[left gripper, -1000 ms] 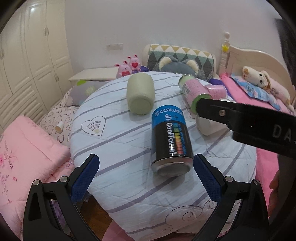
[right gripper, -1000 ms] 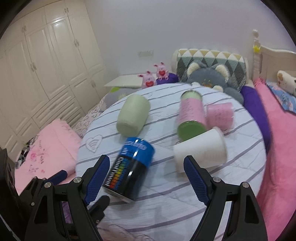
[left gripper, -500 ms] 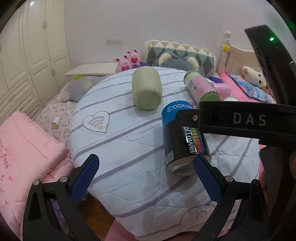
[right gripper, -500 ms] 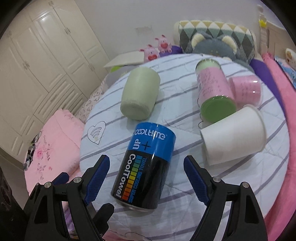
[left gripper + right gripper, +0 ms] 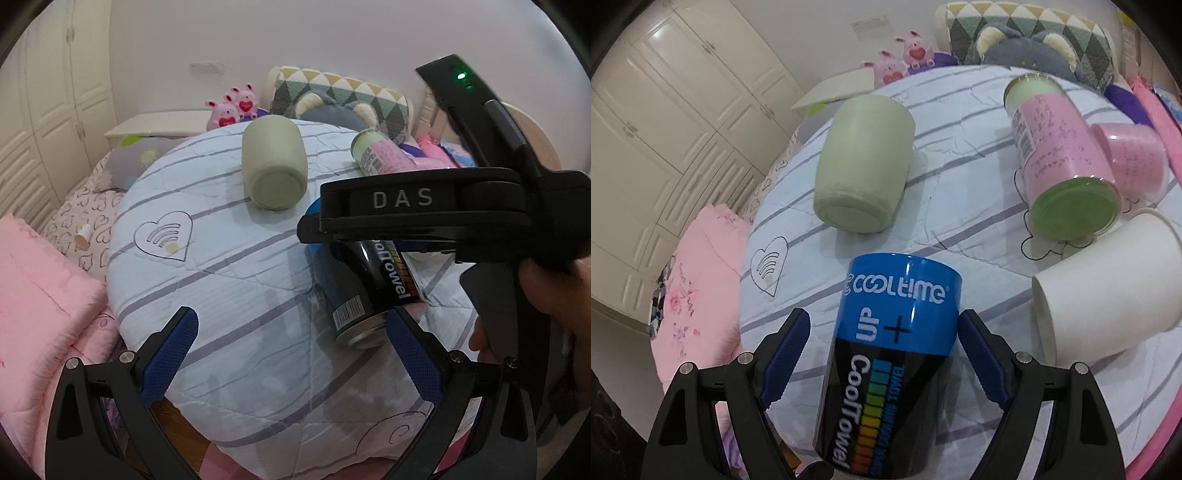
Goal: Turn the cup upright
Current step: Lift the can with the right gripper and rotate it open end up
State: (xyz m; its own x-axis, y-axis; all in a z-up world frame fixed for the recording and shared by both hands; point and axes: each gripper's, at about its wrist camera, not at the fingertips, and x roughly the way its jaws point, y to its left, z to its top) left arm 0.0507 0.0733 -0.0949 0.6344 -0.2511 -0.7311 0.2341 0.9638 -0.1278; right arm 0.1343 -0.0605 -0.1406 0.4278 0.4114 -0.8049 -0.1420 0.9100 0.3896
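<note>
- Our left gripper (image 5: 291, 350) hangs back, jaws released, over the counter's (image 5: 229, 280) near edge.
- Our right gripper (image 5: 884, 354) has closed in since a second ago; released jaws now straddle the can (image 5: 890, 354), lying on its side, ungripped.

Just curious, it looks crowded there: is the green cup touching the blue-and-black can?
Apart. The right wrist view shows a strip of striped cloth between the green cup and the blue-and-black can.
</note>
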